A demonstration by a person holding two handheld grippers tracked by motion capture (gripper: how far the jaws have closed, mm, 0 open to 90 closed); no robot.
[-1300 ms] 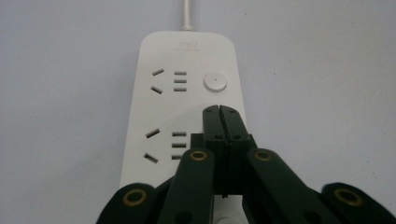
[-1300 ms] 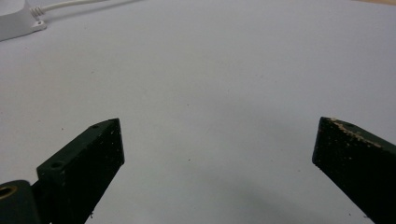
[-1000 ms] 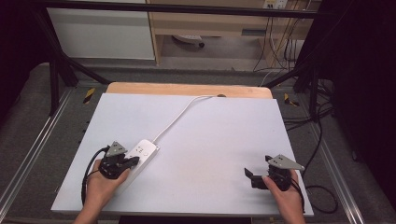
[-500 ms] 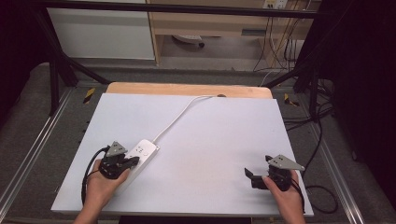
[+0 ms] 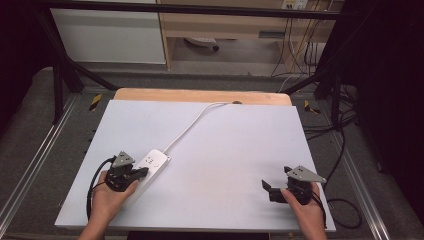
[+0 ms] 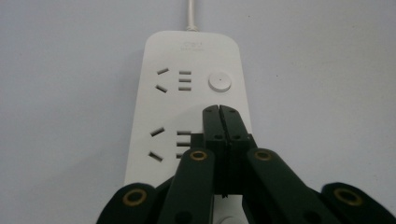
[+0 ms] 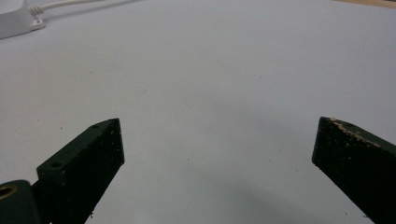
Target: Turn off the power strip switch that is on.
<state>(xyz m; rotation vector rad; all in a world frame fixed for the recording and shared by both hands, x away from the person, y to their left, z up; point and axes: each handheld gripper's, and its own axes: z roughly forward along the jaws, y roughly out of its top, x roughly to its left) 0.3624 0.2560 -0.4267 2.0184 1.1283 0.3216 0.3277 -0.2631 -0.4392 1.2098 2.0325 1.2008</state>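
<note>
- White power strip (image 5: 150,167) lies flat on the table (image 5: 225,145), near its front-left corner, long axis running diagonally away from the person
- In the left gripper view the power strip (image 6: 189,107) shows two socket groups and a round button (image 6: 219,82) beside the farther group
- Its white cord (image 5: 192,125) leaves the far end and runs across the table toward the wooden back edge (image 5: 200,95)
- Left gripper (image 5: 142,173), held in the left hand (image 5: 107,197), sits over the near end of the strip; fingers pressed together, nothing between them
- In the left gripper view the closed tips of the left gripper (image 6: 220,112) point at the strip's top face, just short of the round button; cannot tell whether they touch the surface
- Right gripper (image 5: 267,189), in the right hand (image 5: 305,207), rests near the front-right corner, well apart from the strip
- Right gripper (image 7: 217,140) fingers spread wide over bare table, holding nothing; pale specks on the right-side finger (image 7: 355,149)
- Strip's far end and cord visible at the top-left of the right gripper view
</note>
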